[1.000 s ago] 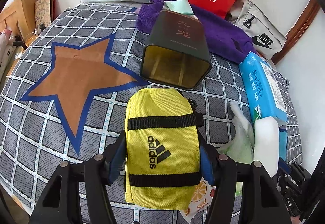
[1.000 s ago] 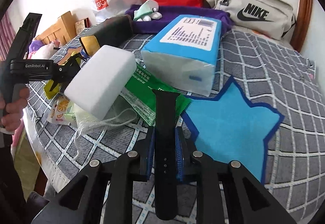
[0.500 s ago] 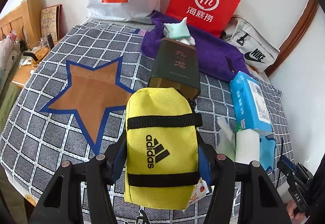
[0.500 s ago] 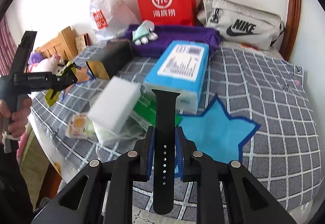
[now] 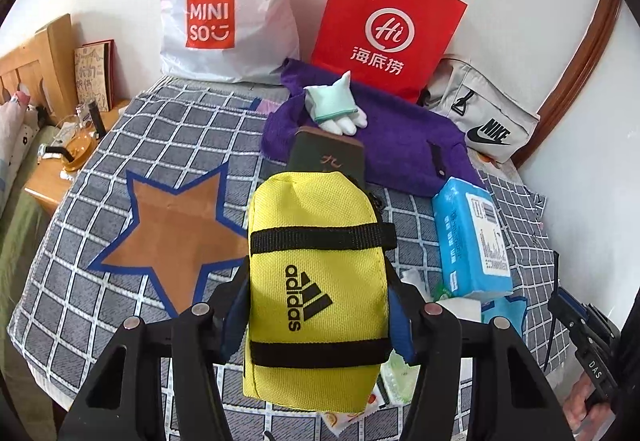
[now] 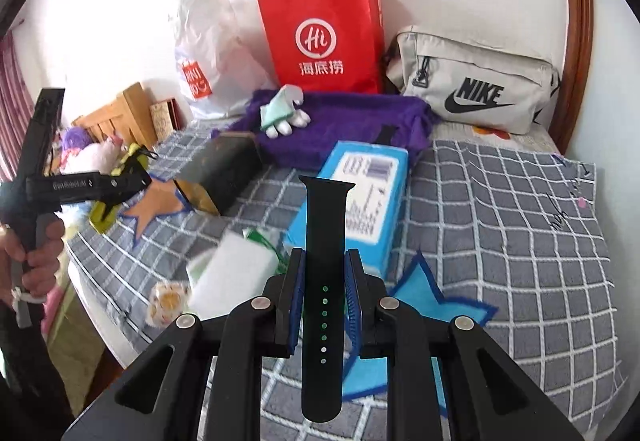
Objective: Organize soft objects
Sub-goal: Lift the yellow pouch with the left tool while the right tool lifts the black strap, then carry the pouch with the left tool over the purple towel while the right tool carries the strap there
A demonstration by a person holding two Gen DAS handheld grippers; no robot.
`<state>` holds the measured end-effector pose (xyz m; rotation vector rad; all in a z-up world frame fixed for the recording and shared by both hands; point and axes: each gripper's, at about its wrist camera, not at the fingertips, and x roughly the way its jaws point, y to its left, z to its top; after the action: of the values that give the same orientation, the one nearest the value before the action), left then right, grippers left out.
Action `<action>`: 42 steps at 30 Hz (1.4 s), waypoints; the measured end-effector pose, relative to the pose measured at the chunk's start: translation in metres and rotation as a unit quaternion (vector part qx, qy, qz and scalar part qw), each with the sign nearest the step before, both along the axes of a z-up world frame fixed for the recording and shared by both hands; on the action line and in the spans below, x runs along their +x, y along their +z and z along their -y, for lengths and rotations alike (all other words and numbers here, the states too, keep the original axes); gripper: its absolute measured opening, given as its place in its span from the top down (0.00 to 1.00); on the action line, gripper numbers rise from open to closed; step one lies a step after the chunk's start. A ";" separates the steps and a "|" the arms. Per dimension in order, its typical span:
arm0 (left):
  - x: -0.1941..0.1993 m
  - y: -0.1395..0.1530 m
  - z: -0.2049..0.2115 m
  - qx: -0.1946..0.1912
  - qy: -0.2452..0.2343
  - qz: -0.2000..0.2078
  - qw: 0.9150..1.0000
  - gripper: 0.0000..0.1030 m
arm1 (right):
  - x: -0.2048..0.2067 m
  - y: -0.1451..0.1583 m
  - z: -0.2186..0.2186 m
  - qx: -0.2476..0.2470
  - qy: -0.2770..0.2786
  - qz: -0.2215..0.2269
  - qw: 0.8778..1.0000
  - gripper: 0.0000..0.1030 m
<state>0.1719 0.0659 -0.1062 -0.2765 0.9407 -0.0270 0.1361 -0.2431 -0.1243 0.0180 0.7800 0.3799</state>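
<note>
My left gripper (image 5: 320,305) is clamped on the yellow pouch (image 5: 318,281), pads pressing both its sides, and the pouch is up off the checked bed cover (image 5: 100,305). My right gripper (image 6: 324,281) is squeezed tight on the black watch strap (image 6: 324,273), also up in the air. Below on the bed I see the blue tissue pack (image 6: 368,193), a white sponge (image 6: 236,277) w/ a green packet beside it, and the dark tin (image 6: 224,173). At the back: purple towel (image 5: 400,145), red paper bag (image 5: 384,37), white plastic bag (image 5: 228,9) & grey Nike bag (image 6: 476,81).
</note>
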 end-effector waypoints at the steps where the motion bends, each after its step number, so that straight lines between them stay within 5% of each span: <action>1: 0.003 0.001 0.001 0.000 -0.001 0.001 1.000 0.46 | 0.004 0.003 -0.001 0.001 -0.001 0.003 1.000 0.81; 42: 0.154 0.018 -0.017 -0.047 0.012 0.009 0.999 0.46 | 0.208 0.054 -0.034 0.006 -0.009 0.044 0.999 0.81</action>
<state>0.3263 0.0829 -0.0886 -0.3743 0.9190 -0.0531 0.3438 -0.2092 -0.0703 0.0200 0.6897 0.3666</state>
